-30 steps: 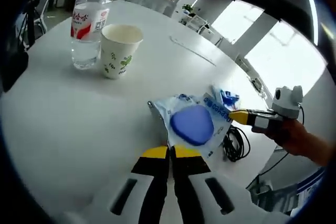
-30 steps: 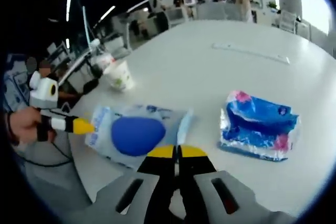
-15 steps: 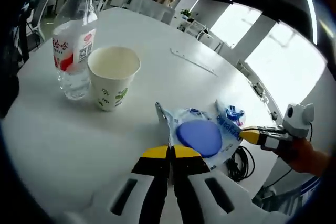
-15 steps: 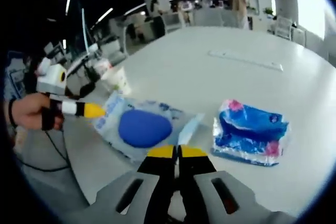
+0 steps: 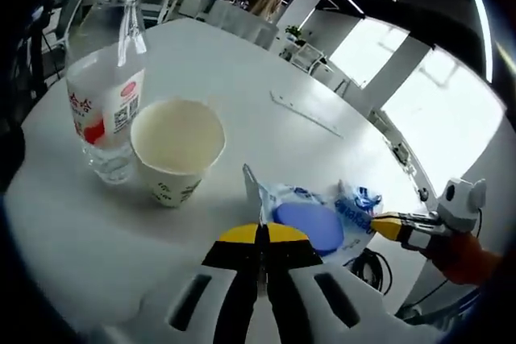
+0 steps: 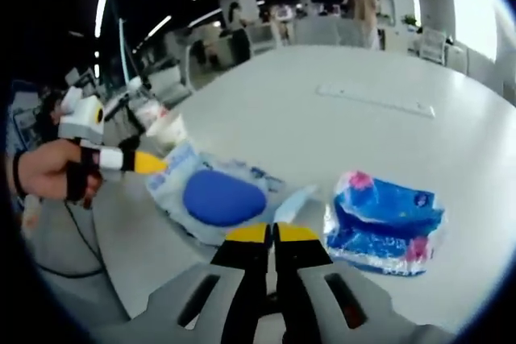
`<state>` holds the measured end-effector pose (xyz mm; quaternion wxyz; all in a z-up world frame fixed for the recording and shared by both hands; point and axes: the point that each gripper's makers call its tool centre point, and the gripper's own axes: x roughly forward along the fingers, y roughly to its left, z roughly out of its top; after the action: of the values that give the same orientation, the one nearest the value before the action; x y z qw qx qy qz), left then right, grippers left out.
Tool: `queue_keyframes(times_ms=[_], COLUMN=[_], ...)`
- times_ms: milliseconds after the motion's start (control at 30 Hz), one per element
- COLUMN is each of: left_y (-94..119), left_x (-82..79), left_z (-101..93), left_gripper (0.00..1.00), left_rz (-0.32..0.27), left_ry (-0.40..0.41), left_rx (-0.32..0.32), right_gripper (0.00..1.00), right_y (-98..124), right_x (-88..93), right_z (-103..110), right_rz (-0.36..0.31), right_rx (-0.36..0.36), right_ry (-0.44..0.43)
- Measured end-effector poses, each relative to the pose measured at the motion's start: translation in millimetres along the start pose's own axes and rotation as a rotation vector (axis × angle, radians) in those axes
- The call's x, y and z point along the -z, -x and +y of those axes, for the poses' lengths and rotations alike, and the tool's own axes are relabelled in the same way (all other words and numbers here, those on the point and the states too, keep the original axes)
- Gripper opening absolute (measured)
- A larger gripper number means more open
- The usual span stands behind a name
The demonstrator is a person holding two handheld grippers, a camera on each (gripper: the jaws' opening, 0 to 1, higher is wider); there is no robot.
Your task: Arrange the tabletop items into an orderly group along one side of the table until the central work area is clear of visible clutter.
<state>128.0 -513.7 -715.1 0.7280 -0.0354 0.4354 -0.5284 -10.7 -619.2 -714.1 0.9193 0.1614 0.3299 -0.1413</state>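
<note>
Packet [image 5: 305, 223] with the blue pad sits mid-table, both grippers [image 5: 260, 235] [image 6: 272, 234] pinching its edges. Water bottle [image 5: 103, 94], red-white label unreadable, touches an empty paper cup [image 5: 176, 149]. Blue tissue pack [image 6: 385, 220] lies nearby.

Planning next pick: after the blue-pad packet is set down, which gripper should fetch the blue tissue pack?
Right, probably. The blue tissue pack lies just beside the right gripper, while the left gripper holds the packet by its other edge, close to the paper cup and water bottle.
</note>
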Motion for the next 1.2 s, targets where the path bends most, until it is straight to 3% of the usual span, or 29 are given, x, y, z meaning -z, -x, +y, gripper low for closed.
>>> queue_keyframes(times_ms=[500,867,1200], left_y=[-15,-20,-24], left_x=[-8.4,4.5,-1.7], left_z=[7.3,25.8,34.0], left_gripper=[0.00,0.00,0.00], left_rz=[-0.008,0.019,0.018], left_ry=[0.007,0.019,0.026], left_rx=[-0.029,-0.056,-0.052], right_gripper=[0.00,0.00,0.00], right_y=[-16,-29,-31], right_x=[-7.9,9.5,15.7], right_z=[-7,-4,-5], right_rz=[0.007,0.047,0.051], right_rx=[0.003,0.006,0.007], right_ry=[-0.015,-0.058,-0.113])
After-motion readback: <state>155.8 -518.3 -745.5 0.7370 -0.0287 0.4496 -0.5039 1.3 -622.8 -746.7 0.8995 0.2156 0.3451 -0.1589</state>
